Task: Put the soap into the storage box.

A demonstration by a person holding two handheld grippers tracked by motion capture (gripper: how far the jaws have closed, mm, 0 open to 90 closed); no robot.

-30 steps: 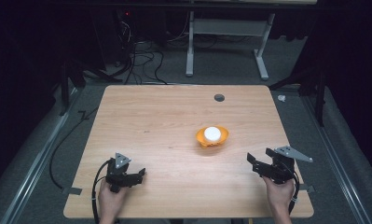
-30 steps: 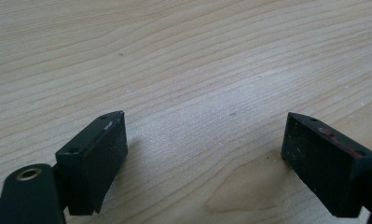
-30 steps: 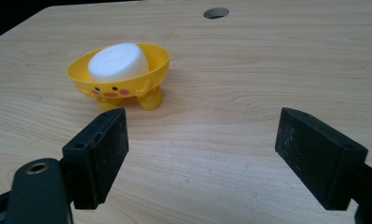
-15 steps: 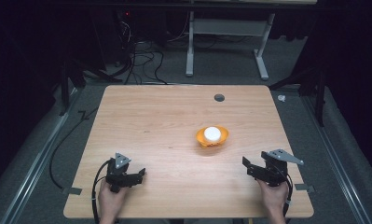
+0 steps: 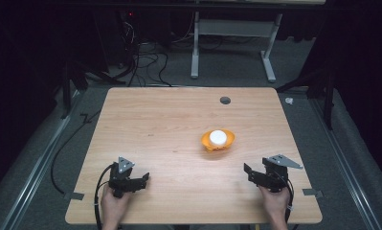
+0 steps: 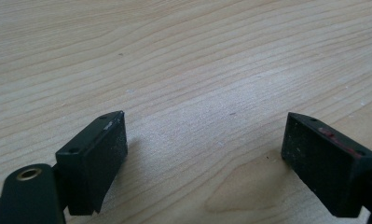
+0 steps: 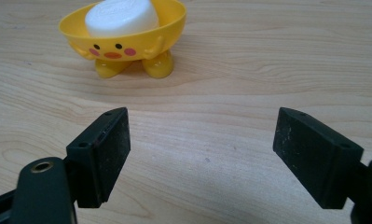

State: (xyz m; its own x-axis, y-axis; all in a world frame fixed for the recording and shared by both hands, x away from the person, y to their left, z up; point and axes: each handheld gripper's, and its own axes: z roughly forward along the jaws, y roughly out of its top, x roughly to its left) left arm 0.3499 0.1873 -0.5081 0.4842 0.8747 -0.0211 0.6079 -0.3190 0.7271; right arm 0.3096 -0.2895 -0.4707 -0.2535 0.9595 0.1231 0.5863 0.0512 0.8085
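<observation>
Now the wooden bench (image 5: pixel 169 124) is carrying a yellow chick-shaped dish (image 5: pixel 218 140), sitting right of centre and holding a white soap bar (image 5: pixel 218 137). Near the front edge, the left tool (image 5: pixel 140 180) and right tool (image 5: pixel 248 171) are both resting released, jaws spread over bare wood.
</observation>
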